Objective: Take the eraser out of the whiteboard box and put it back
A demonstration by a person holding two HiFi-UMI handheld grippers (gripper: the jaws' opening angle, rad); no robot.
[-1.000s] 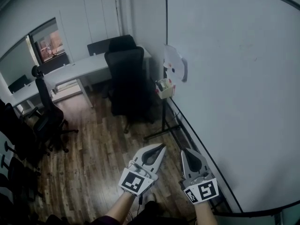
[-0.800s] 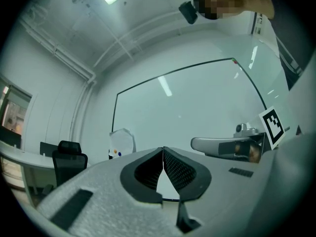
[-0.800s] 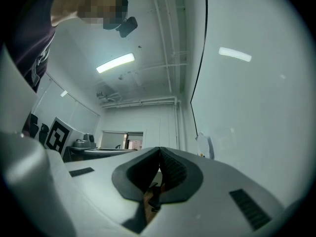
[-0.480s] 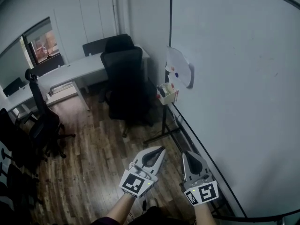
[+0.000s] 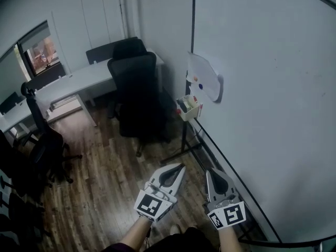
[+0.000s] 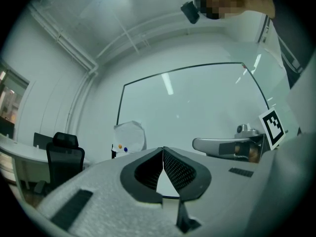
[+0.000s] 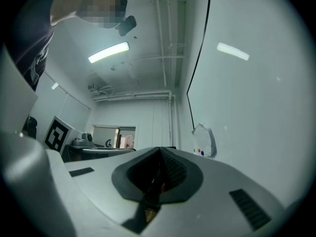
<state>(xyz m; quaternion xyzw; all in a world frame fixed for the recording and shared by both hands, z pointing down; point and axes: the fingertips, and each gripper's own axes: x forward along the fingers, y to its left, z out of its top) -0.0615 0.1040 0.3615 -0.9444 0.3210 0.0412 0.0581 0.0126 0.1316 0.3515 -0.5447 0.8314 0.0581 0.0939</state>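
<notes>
A small pale whiteboard box point(image 5: 188, 108) hangs at the left lower edge of the big whiteboard point(image 5: 262, 98), with small items inside; I cannot make out the eraser among them. Just above the box a sheet of paper point(image 5: 203, 83) is pinned with coloured magnets, and the paper point(image 6: 129, 137) also shows in the left gripper view. My left gripper point(image 5: 182, 166) and right gripper point(image 5: 209, 171) are held side by side low in the head view, well short of the box. Both have their jaws shut with nothing between them.
A black office chair point(image 5: 137, 88) stands left of the box in front of a white desk point(image 5: 79, 80). The whiteboard's stand legs point(image 5: 184, 146) rest on the wooden floor point(image 5: 105, 182). More dark chairs point(image 5: 37, 146) line the left side.
The view has advanced toward the whiteboard: the box, paper and chair sit lower and nearer in the head view. Both grippers keep their place low in the picture, jaws still shut.
</notes>
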